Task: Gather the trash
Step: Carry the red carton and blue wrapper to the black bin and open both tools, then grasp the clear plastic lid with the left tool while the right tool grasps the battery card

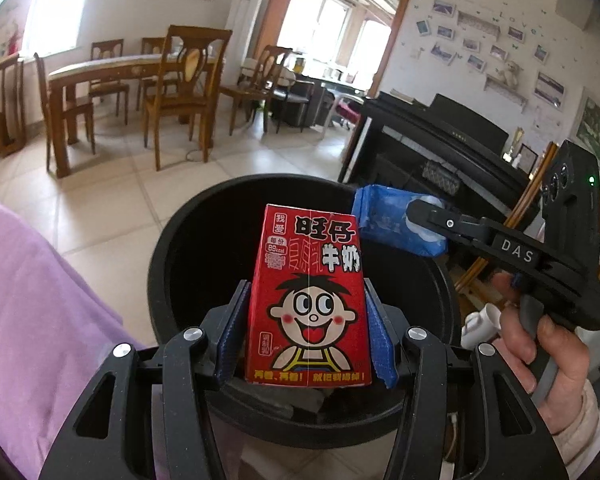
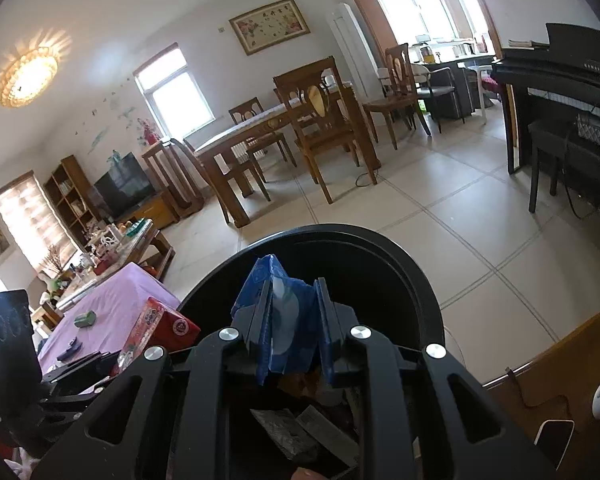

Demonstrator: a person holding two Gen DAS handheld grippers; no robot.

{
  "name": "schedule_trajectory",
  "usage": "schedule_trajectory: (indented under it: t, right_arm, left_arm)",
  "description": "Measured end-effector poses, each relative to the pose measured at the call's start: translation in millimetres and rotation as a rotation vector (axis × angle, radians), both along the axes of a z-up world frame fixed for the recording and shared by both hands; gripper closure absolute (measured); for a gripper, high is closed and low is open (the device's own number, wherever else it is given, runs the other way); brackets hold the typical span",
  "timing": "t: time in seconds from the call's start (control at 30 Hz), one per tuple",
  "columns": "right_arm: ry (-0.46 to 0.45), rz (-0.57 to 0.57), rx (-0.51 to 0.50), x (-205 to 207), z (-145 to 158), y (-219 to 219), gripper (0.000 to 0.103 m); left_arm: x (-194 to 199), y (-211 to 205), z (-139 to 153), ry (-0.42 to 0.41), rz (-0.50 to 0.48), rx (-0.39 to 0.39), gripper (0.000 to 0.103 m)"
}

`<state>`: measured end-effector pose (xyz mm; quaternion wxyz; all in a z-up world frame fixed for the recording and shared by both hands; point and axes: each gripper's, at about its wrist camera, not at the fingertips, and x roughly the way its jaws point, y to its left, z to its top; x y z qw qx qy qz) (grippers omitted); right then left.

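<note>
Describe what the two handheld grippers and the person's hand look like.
Both grippers are matte black plastic with silver round bolts on triangular cut-out linkages. The left gripper has blue finger pads. The right gripper carries white "DAS" lettering and a green indicator light; the bare hand on its pistol handle shows a pale pink sleeve.

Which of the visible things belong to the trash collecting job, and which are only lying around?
Belong to the job:
- red milk carton, held in the left gripper
- blue packet, held in the right gripper
- black trash bin, under both

Only lying around:
- small green object on the purple cloth
- dining table
- piano
</note>
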<state>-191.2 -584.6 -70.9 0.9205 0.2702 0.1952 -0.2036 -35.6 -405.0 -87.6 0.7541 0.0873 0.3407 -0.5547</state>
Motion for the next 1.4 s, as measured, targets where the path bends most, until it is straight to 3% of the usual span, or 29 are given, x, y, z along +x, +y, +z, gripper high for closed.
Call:
schedule_trajectory:
  t: [0.53,0.57,0.6,0.63,0.67,0.7,0.97,1.17,1.3,1.4]
  right_arm:
    - [0.017,-0.001,0.030,1.1,-6.3,-4.1,0.079]
    - [0.015,0.002,0.043,1.1,-6.8,-5.9,0.076]
    - [0.011,0.005,0.056,0.5,-7.5,-7.3,0.065]
    - [0.003,0.009,0.067,-0.5,-8.1,-8.2,0.057]
    - [-0.004,0.009,0.073,-1.8,-7.6,-8.5,0.042]
    - [-0.013,0.011,0.076,-3.3,-6.6,-8.2,0.036]
    - [-0.005,0.039,0.030,1.2,7.5,7.7,0.036]
    - [0.021,0.077,-0.008,13.1,16.6,29.5,0.036]
    - [0.048,0.130,-0.056,31.5,24.9,51.7,0.036]
    - [0.080,0.212,-0.148,56.6,35.1,84.1,0.036]
  left_arm:
    - [-13.1,-13.3,-2.4,-0.035,-0.012,0.052,0.048]
    - [-14.3,-13.6,-2.4,-0.047,-0.008,0.057,0.038]
    - [-17.4,-14.4,-0.8,-0.060,0.000,0.055,0.026]
    - [-21.1,-14.6,1.8,-0.075,0.007,0.047,0.022]
    - [-24.0,-12.8,4.5,-0.094,0.012,0.038,0.019]
    - [-25.7,-11.8,6.3,-0.105,0.014,0.035,0.018]
    - [-38.2,12.7,32.1,-0.208,0.038,0.002,0.011]
    - [-37.0,48.3,47.1,-0.244,0.077,-0.015,0.010]
    - [-25.6,98.7,50.6,-0.245,0.163,-0.014,0.010]
    - [-3.5,151.2,51.4,-0.259,0.314,0.034,0.010]
